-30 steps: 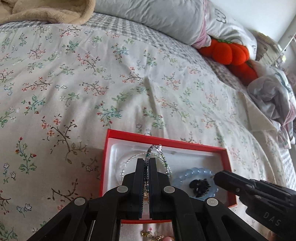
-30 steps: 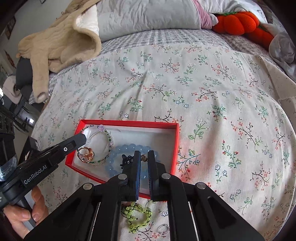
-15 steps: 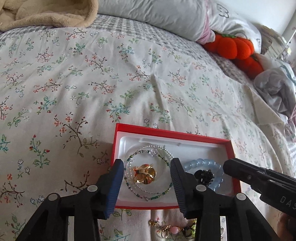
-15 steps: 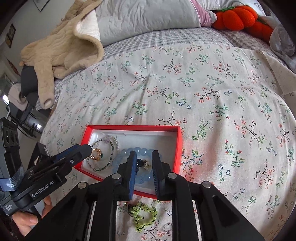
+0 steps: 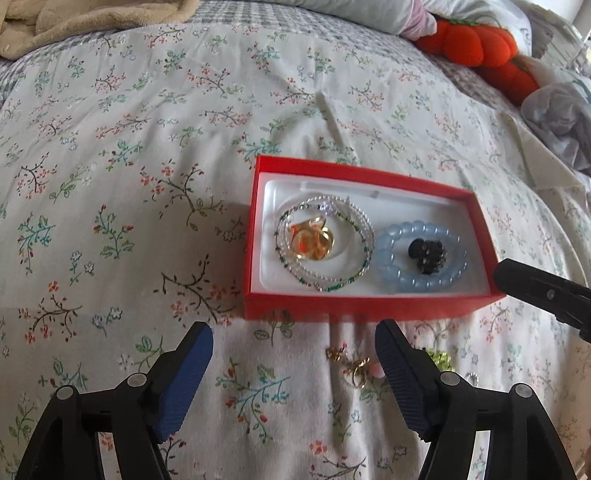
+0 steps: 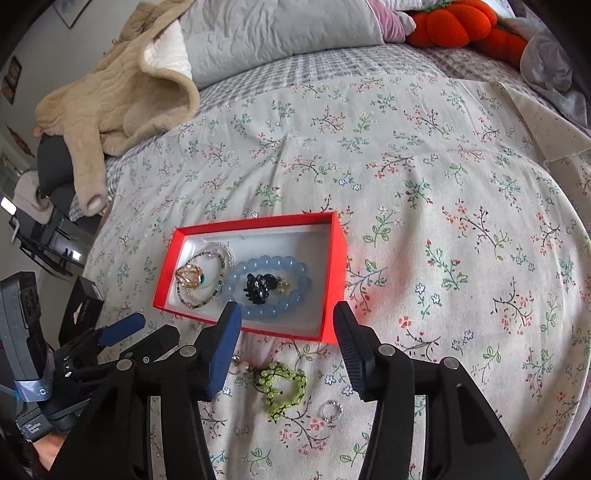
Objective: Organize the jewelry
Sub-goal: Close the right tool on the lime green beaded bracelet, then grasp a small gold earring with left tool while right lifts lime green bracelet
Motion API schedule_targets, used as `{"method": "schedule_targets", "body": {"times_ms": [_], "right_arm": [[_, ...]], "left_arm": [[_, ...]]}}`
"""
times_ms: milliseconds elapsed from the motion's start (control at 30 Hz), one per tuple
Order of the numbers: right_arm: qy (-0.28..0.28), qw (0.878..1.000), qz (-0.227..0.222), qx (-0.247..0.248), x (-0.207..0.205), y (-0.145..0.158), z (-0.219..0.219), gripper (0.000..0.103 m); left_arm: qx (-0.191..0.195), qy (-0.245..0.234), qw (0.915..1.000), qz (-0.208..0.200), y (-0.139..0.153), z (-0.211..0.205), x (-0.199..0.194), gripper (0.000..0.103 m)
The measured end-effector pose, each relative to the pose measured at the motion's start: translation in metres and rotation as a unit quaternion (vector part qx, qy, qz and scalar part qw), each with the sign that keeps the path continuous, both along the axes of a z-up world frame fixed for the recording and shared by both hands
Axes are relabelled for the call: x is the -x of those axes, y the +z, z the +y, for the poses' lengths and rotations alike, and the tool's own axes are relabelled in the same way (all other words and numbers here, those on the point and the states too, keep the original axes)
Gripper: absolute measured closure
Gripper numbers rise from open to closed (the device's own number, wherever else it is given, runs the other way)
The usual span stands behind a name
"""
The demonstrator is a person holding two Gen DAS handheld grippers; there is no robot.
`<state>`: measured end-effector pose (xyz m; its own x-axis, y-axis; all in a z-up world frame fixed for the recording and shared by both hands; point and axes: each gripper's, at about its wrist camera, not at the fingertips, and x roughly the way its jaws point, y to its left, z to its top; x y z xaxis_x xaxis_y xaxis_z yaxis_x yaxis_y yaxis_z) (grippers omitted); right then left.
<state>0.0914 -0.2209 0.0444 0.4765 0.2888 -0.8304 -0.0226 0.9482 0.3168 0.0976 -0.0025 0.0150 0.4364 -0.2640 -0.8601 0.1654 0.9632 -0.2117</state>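
Note:
A red box with a white lining lies on the floral bedspread. In it are a thin beaded bracelet, a gold ornament, a blue bead bracelet and a black clip. On the bedspread in front of the box lie a gold and pink piece, a green bead bracelet and a silver ring. My left gripper is open and empty, just short of the box. My right gripper is open and empty over the box's near edge.
A beige fleece garment and a grey pillow lie at the head of the bed. Orange pumpkin cushions and crumpled clothes are at the far right. The bed's edge drops off at the left.
My left gripper opened, left the thin beaded bracelet in the box and drew back. My right gripper opened from nearly shut and pulled back from the blue bracelet.

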Motion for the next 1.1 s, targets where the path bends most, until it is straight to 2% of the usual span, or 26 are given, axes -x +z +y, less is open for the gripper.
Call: {"method": "schedule_targets", "body": {"times_ms": [500,733,1000,1100], "right_arm": [[-0.006,0.996,0.083,0.029,0.022,-0.028,0.006,0.048],[-0.005,0.993,0.097,0.062,0.020,-0.043,0.009,0.049],[0.021,0.990,0.127,0.056,0.013,-0.065,0.026,0.075],[0.030,0.989,0.128,0.061,0.011,-0.068,0.031,0.093]], "left_arm": [[-0.049,0.001,0.9965,0.069,-0.025,-0.004,0.017,0.024],[-0.054,0.001,0.9949,0.085,-0.032,-0.005,0.019,0.024],[-0.048,-0.001,0.9949,0.089,-0.032,-0.008,0.015,0.024],[-0.045,-0.001,0.9950,0.089,-0.032,-0.008,0.014,0.024]]}}
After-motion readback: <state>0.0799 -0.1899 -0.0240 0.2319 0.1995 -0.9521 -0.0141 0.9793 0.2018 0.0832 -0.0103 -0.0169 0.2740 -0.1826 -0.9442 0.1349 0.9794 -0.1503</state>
